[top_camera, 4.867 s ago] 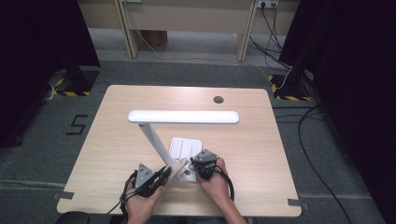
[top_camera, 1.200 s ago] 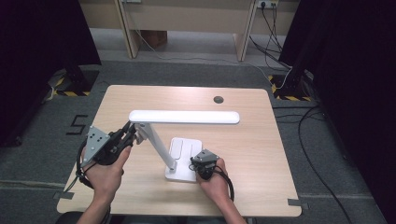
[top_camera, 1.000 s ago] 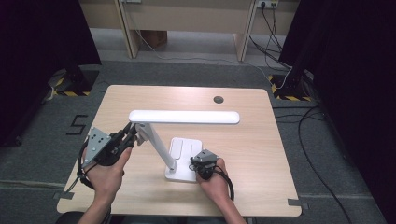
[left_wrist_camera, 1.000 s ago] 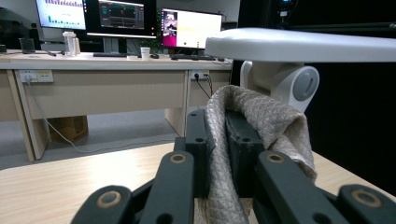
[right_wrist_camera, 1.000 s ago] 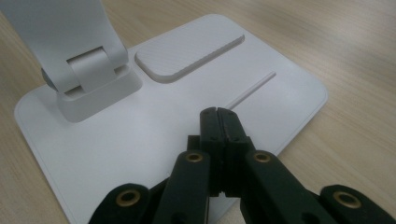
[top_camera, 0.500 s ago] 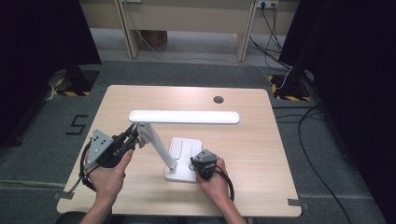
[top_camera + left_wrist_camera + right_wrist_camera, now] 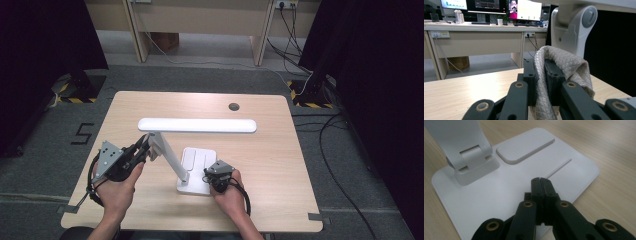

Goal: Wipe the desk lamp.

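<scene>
Across the middle of the high view lies one wooden surface (image 7: pixel 280 165), and on it stands one white lamp (image 7: pixel 197 125). Its long head bar runs left to right across the frame, level above the surface. Its one stem (image 7: pixel 170 160) slants from the bar's left end down and to the right to a flat base (image 7: pixel 197 170) just below the centre of the frame.

Two hands come in from the bottom edge, each with one gripper. At lower left, the left hand (image 7: pixel 117 187) is angled up and right, and the left gripper (image 7: pixel 143 150) points at the upper end of the stem, just beside the hinge. In the left gripper view its jaws are clamped on one grey woven cloth (image 7: pixel 564 65), which drapes over the right jaw, with the lamp's hinge (image 7: pixel 574 27) close behind it at upper right.

Right of the base, the right hand (image 7: pixel 230 192) rests low on the surface. The right gripper (image 7: pixel 212 176) has its jaws pressed together, empty, with their tips on the base's near edge (image 7: pixel 584 185).
</scene>
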A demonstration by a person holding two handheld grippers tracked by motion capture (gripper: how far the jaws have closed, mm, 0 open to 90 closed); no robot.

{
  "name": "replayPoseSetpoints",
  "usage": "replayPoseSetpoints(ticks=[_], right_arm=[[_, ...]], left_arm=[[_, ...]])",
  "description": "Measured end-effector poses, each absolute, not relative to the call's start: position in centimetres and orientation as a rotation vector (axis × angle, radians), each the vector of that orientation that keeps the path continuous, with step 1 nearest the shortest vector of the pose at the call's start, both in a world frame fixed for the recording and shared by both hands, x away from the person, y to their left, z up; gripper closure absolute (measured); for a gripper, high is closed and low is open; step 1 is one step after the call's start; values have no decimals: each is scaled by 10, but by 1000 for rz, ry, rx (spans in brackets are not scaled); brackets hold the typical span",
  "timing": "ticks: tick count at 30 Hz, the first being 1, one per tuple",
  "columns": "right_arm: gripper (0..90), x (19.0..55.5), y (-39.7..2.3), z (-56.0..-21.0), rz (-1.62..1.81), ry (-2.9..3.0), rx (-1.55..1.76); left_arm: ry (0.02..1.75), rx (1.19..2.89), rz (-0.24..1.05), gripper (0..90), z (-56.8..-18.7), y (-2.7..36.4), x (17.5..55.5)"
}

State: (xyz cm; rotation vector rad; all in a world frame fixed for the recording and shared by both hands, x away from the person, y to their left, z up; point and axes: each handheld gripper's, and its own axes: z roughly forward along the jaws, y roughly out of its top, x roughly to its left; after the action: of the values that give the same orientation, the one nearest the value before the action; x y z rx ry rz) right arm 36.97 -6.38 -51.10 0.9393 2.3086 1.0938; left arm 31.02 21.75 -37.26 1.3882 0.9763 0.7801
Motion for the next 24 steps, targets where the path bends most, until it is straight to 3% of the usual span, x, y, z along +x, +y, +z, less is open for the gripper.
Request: replayPoseSetpoints(ticks=[24], right_arm=[[900, 370, -64, -511, 1099, 2311, 939]], left_arm=[[988, 1416, 757, 809, -385, 216, 308]])
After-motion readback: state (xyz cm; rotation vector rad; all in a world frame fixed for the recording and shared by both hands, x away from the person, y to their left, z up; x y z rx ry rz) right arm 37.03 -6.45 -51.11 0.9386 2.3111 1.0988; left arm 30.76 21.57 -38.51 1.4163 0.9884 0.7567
